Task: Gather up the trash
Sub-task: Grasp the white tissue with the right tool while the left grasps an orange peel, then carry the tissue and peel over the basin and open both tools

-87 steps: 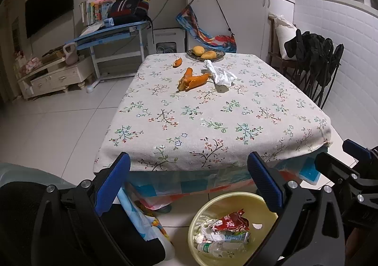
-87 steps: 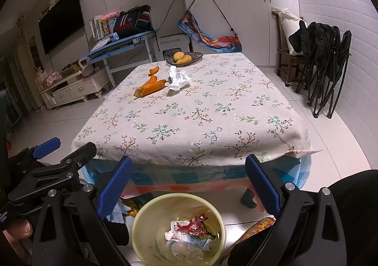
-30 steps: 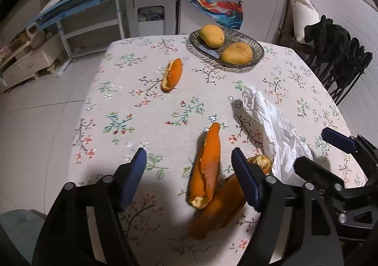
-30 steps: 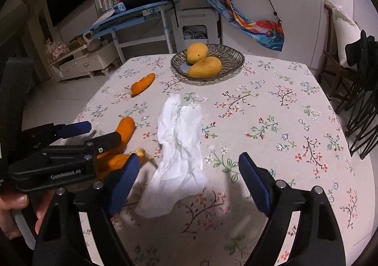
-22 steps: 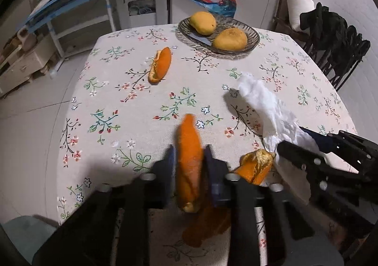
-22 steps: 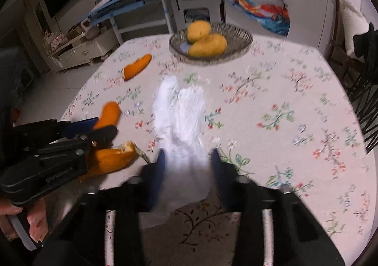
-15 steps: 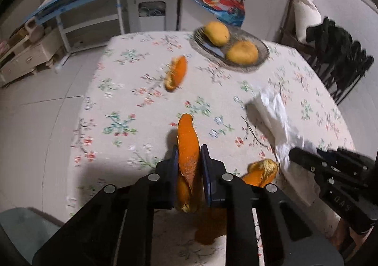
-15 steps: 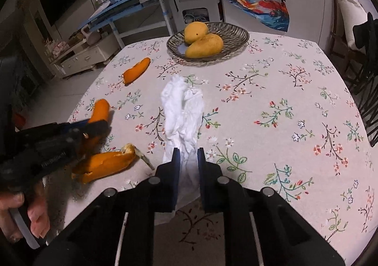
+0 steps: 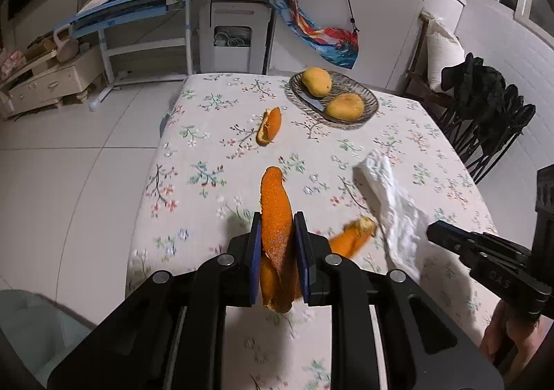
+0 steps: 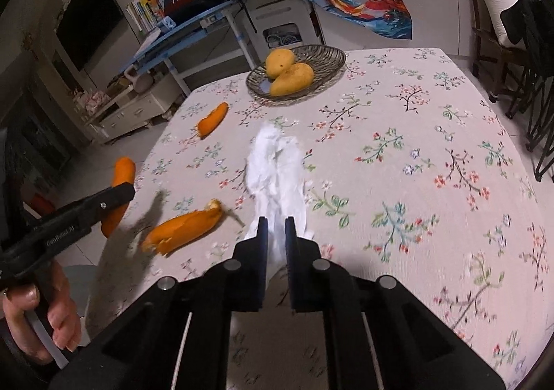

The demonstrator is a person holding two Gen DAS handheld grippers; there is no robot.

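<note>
peel (image 9: 275, 217) clamped between left jaws; tissue (image 10: 277, 175) pinched between right jaws.

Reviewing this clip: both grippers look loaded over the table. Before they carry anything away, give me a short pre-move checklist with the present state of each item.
1. left gripper shut on the long orange peel: ok.
2. Peel lifted off the tablecloth: ok, it hangs over the table edge in the right wrist view.
3. right gripper shut on the white tissue: ok.
4. Tissue fully off the cloth: cannot tell; its far end may be touching.
5. Table cleared of trash: not ok, a second peel and a small peel lie there.
6. Trash bin located: cannot tell, none in view.
</note>
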